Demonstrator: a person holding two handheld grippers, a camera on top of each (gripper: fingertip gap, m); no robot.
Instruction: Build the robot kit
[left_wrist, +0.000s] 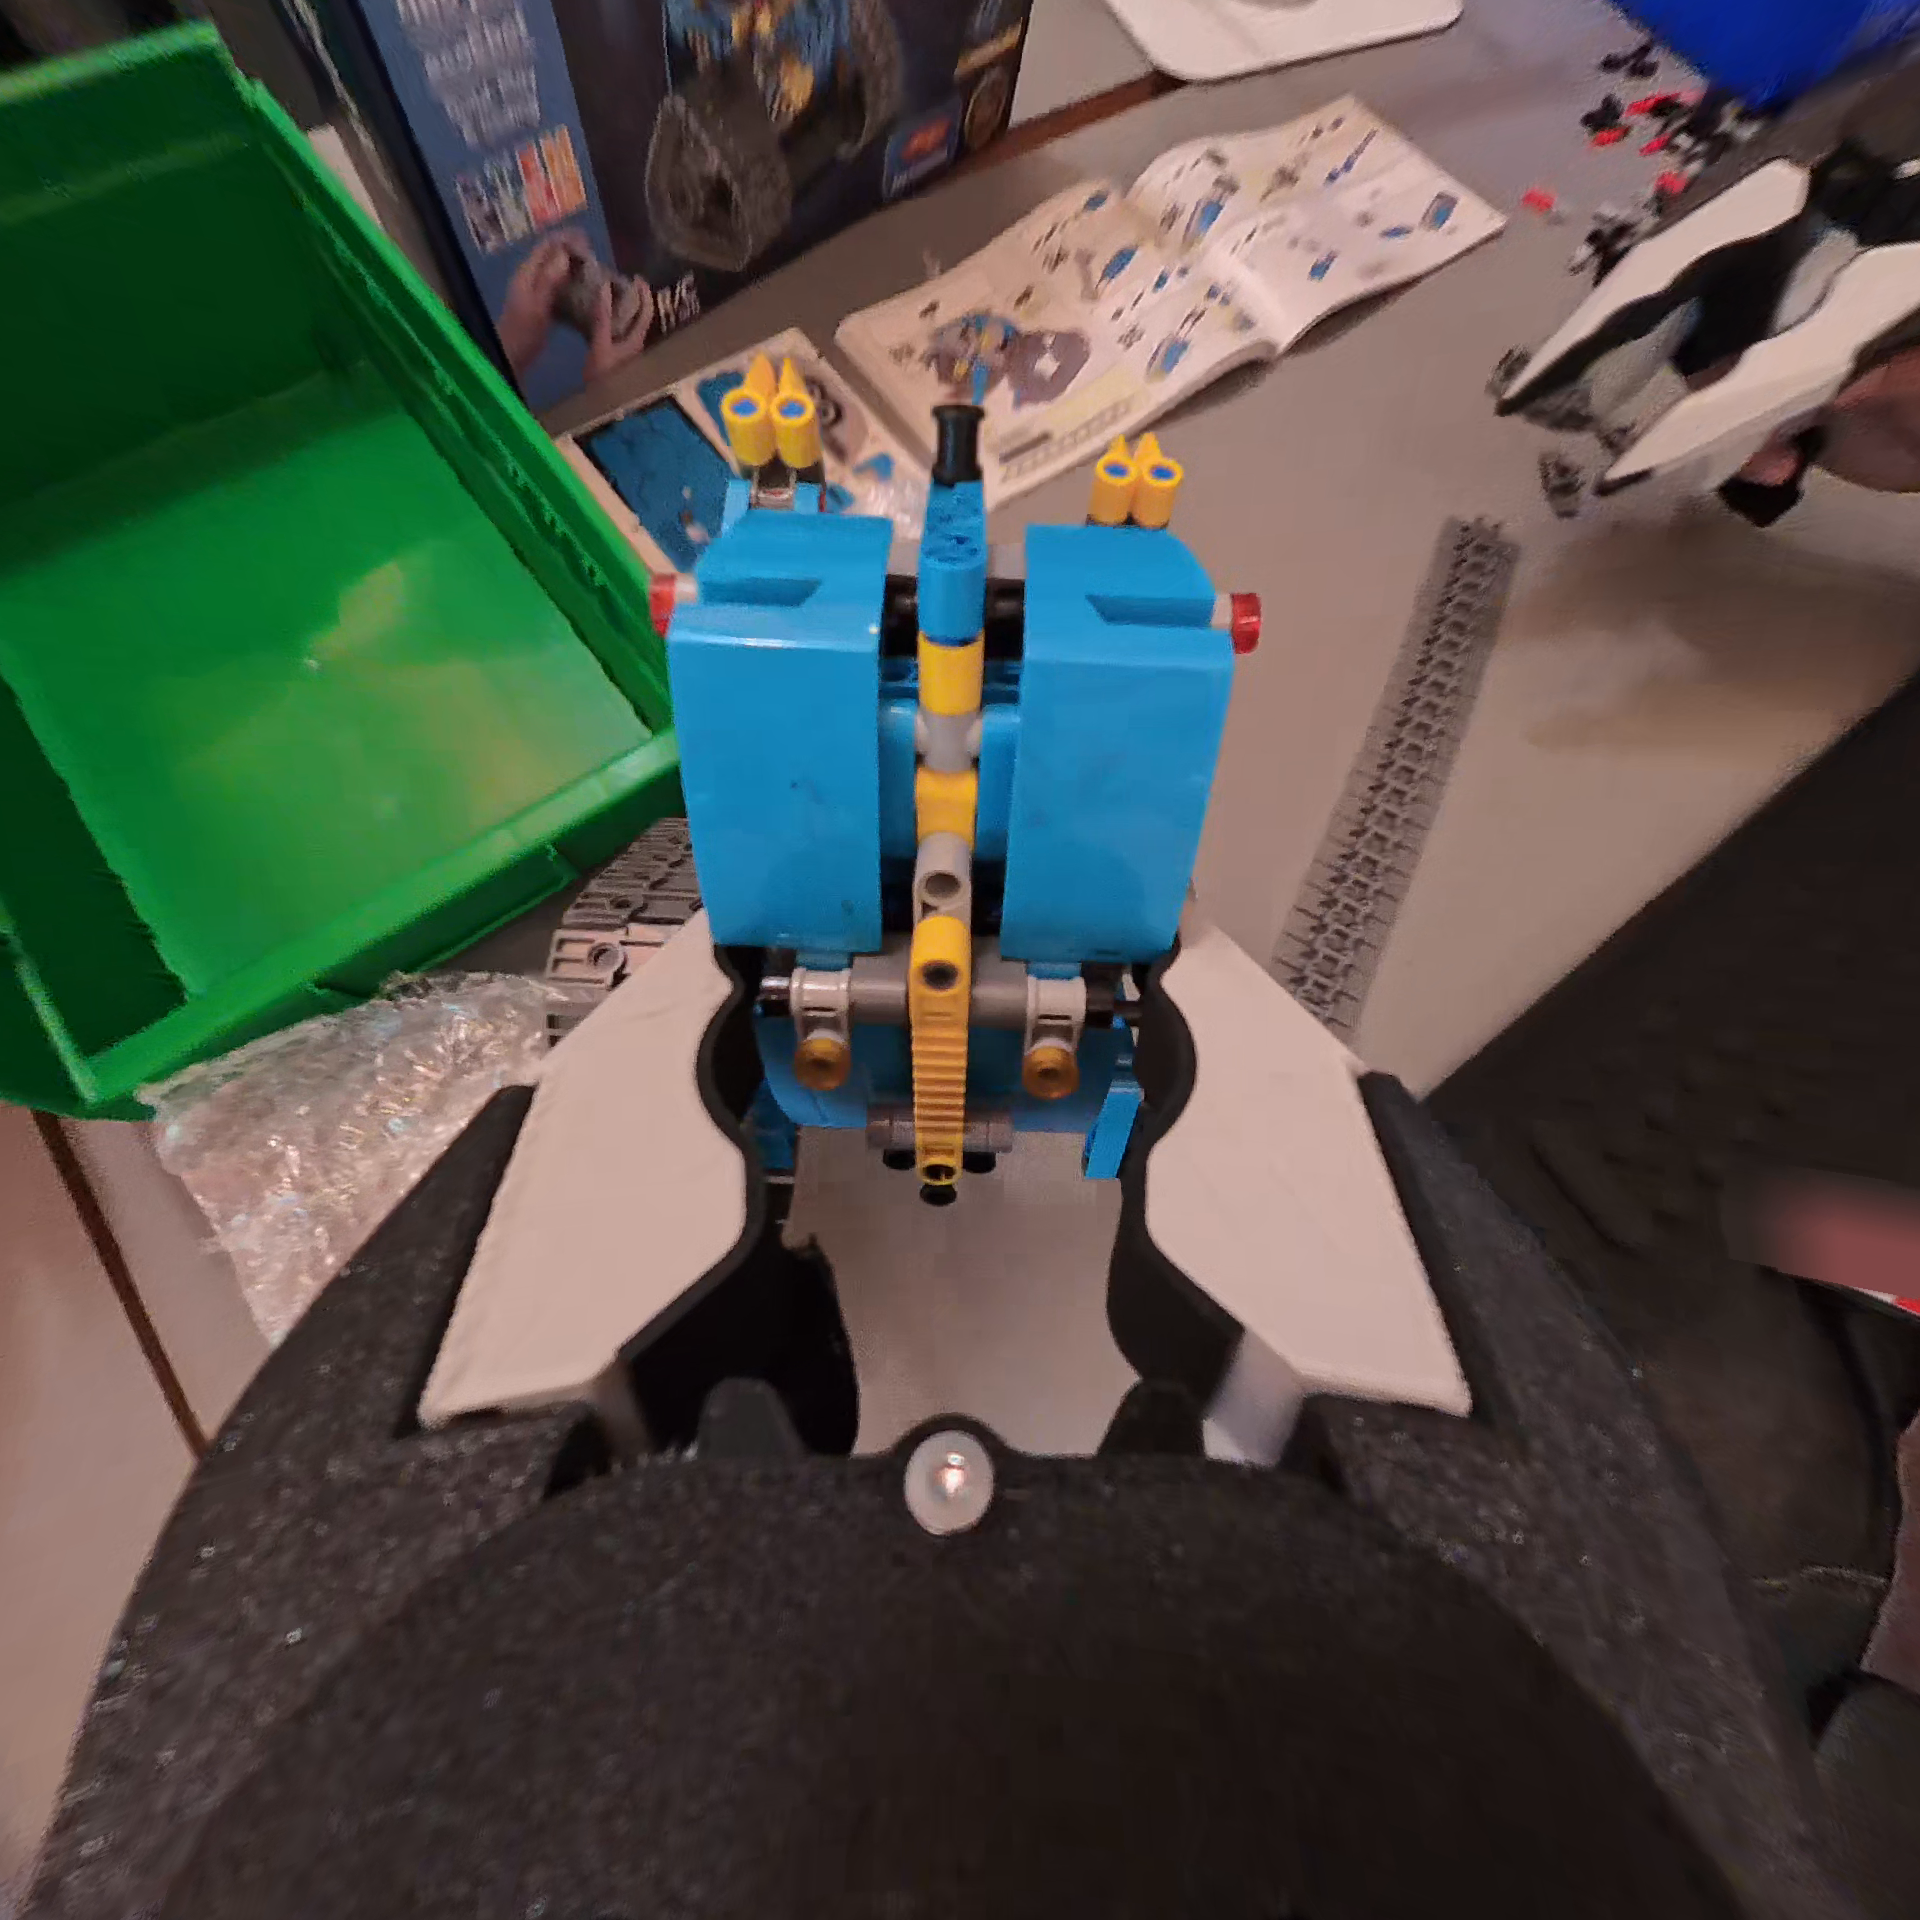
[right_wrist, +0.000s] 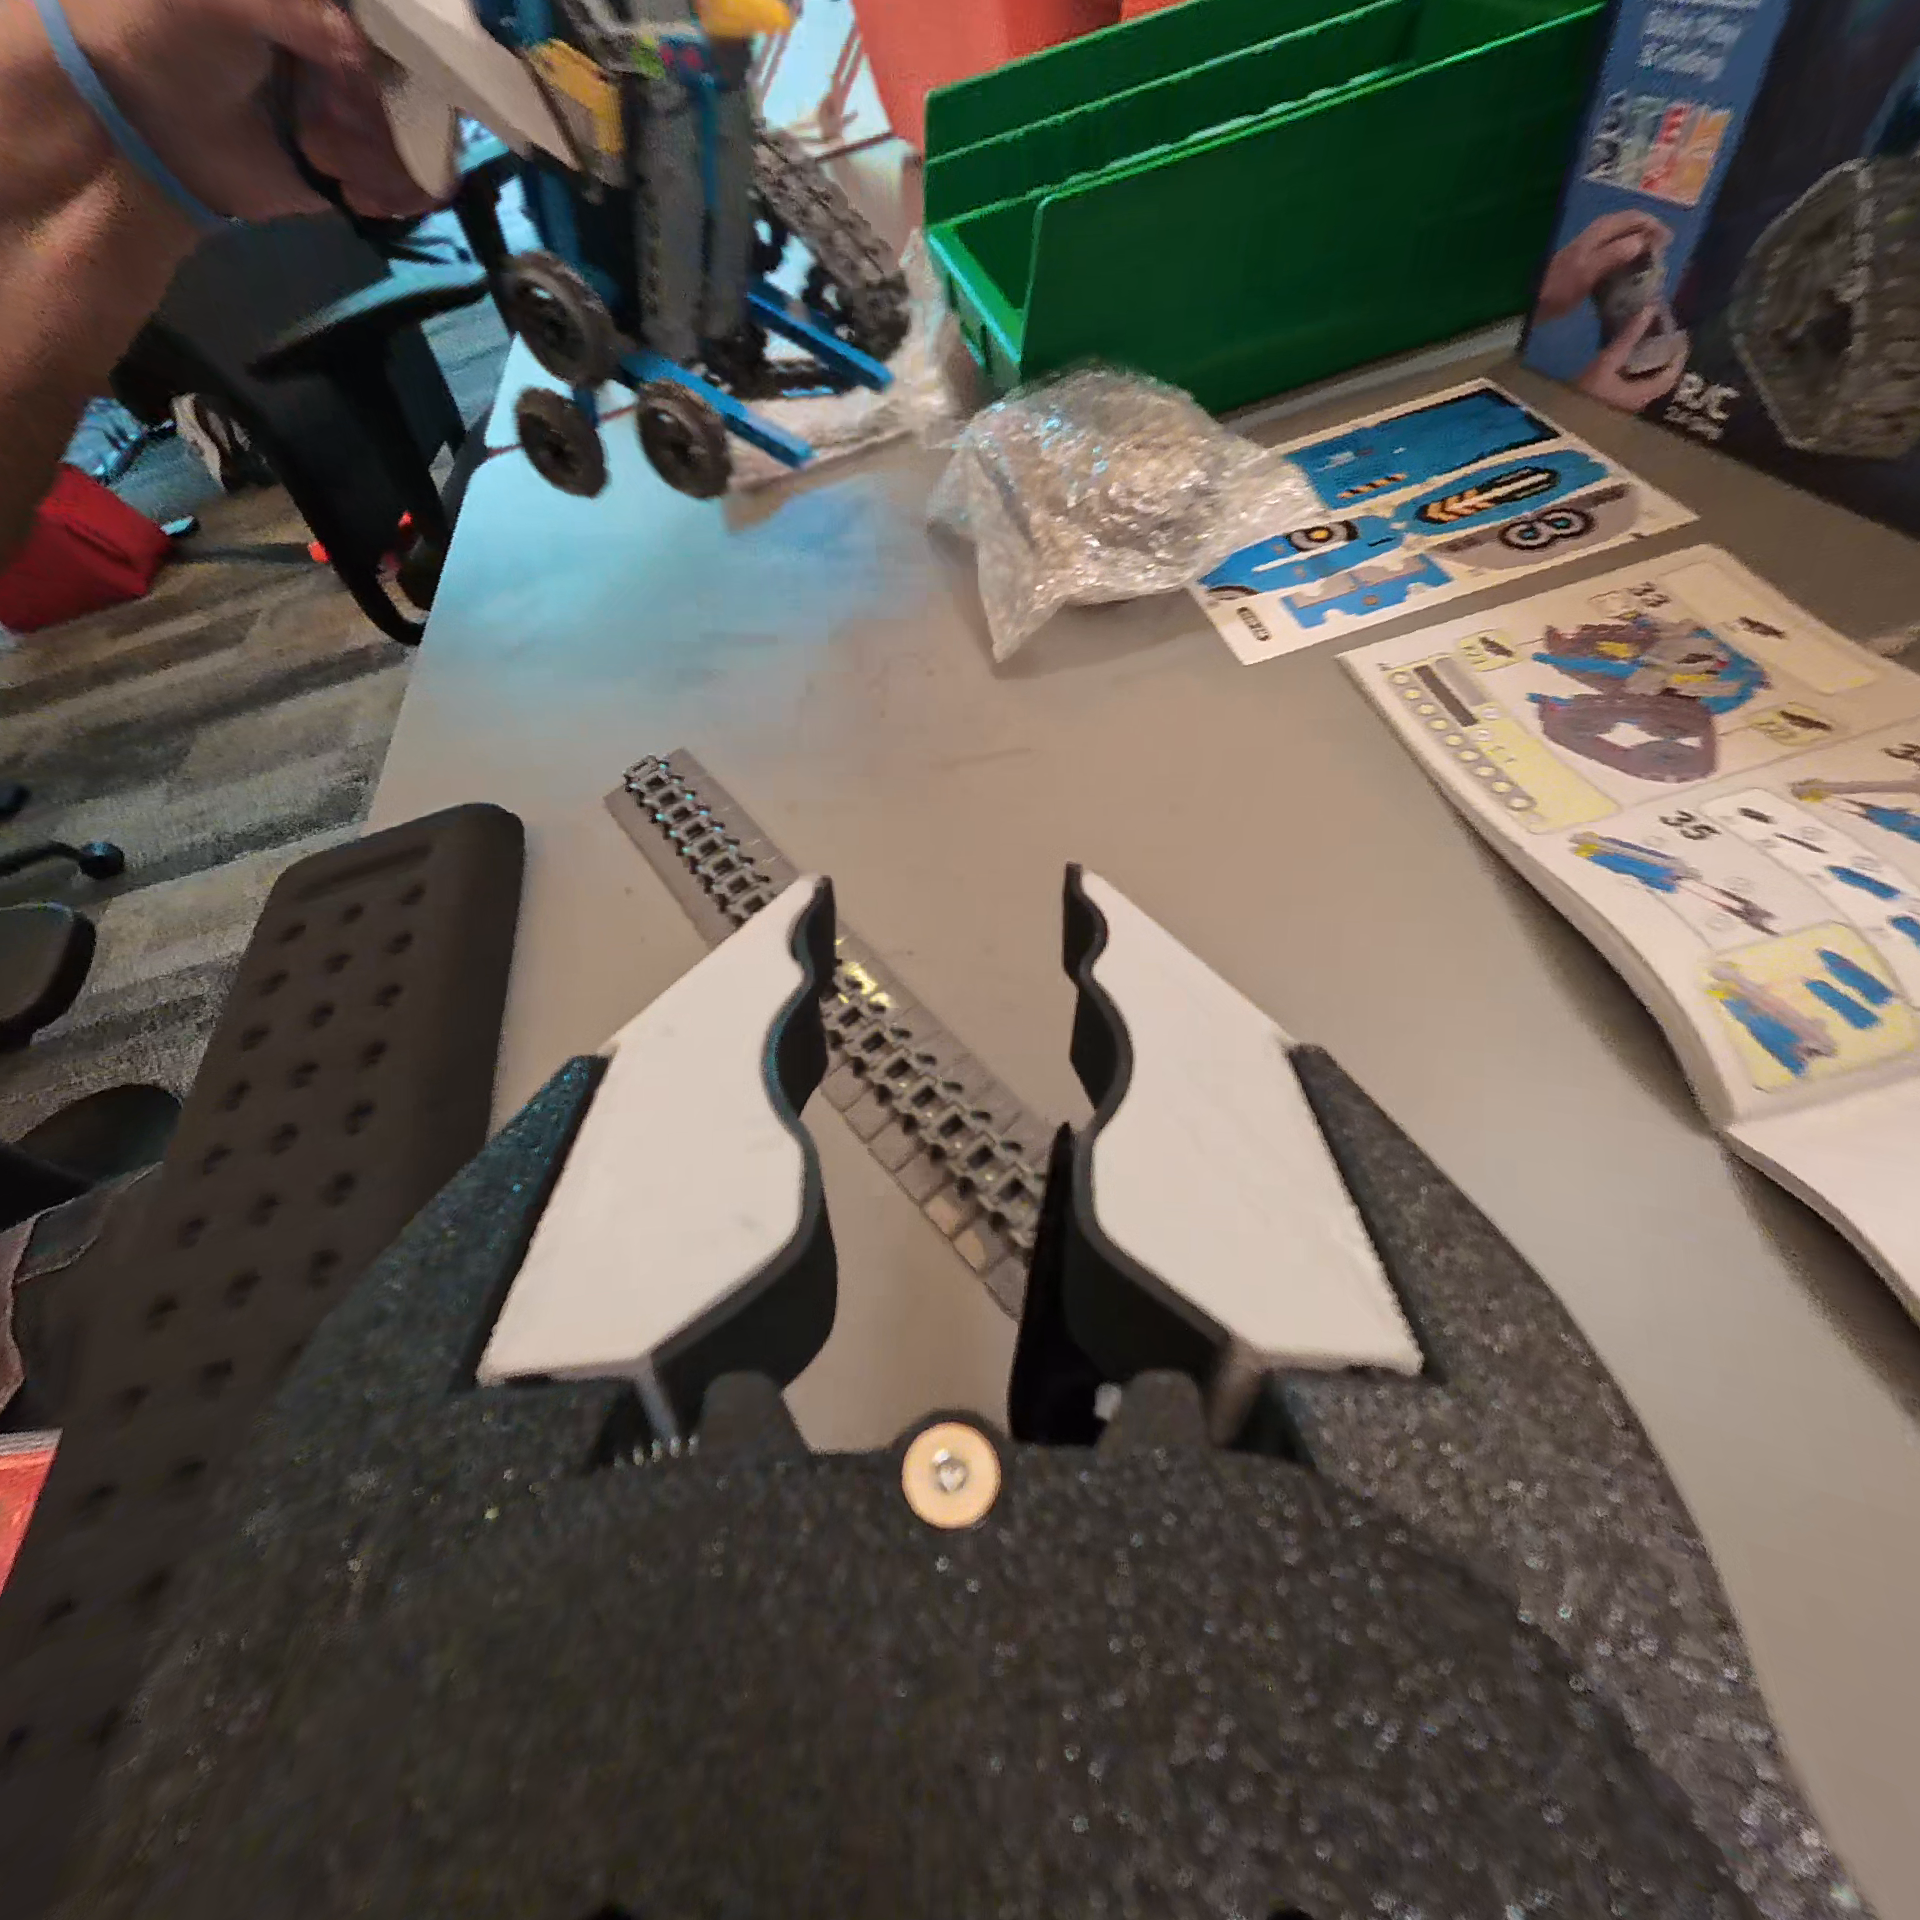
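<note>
Left gripper (left_wrist: 940, 1049) clamps the blue toy vehicle (left_wrist: 940, 748), lifted off the table (right_wrist: 935, 675). Right gripper (right_wrist: 945, 1039), jaws wide, empty, hovers above grey track strip (right_wrist: 914, 1070).

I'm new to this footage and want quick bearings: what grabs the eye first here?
The bright blue and yellow brick-built vehicle stands out, clamped in the left gripper and lifted above the grey table. Beside it sits an open green bin. The right gripper hovers open over a grey track strip, with an open instruction booklet on its right.
</note>
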